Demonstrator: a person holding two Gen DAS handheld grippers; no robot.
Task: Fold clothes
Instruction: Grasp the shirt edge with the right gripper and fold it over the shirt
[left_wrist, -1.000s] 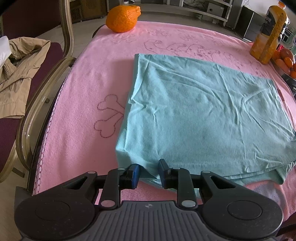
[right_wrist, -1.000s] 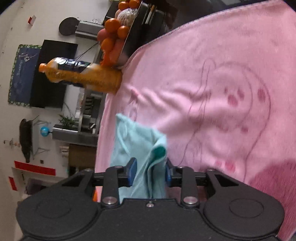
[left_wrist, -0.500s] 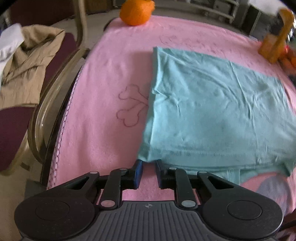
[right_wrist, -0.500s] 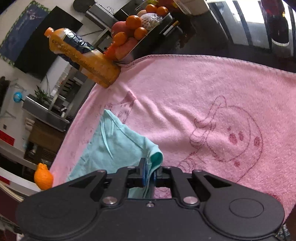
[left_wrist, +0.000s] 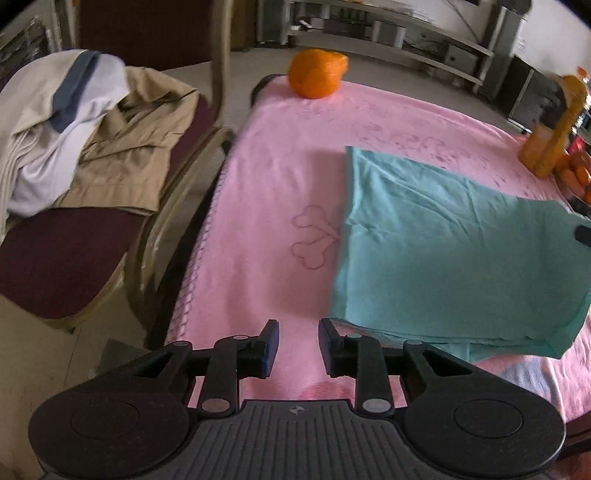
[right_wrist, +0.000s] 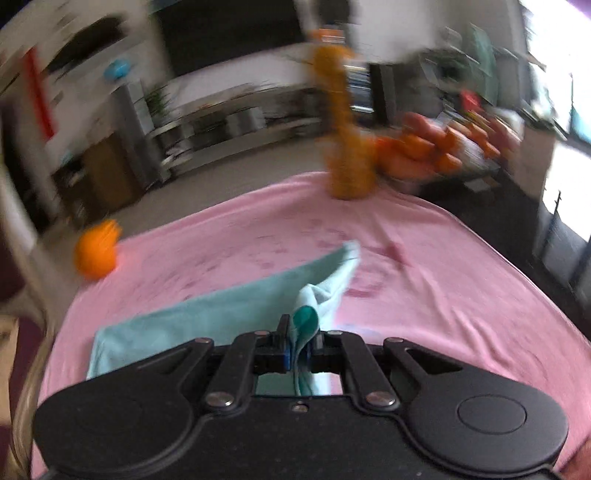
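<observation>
A teal garment lies folded on a pink blanket that covers the table. My left gripper is open and empty, just off the garment's near left corner. My right gripper is shut on a bunched edge of the teal garment and holds that edge lifted above the blanket. The right wrist view is blurred by motion.
A chair with a beige jacket and a white garment stands left of the table. An orange sits at the far edge. An orange juice bottle and a fruit tray stand at the far right.
My left gripper let go of the garment's near corner, opened and drew back left. My right gripper closed on the garment's edge and swung around, lifting it.
</observation>
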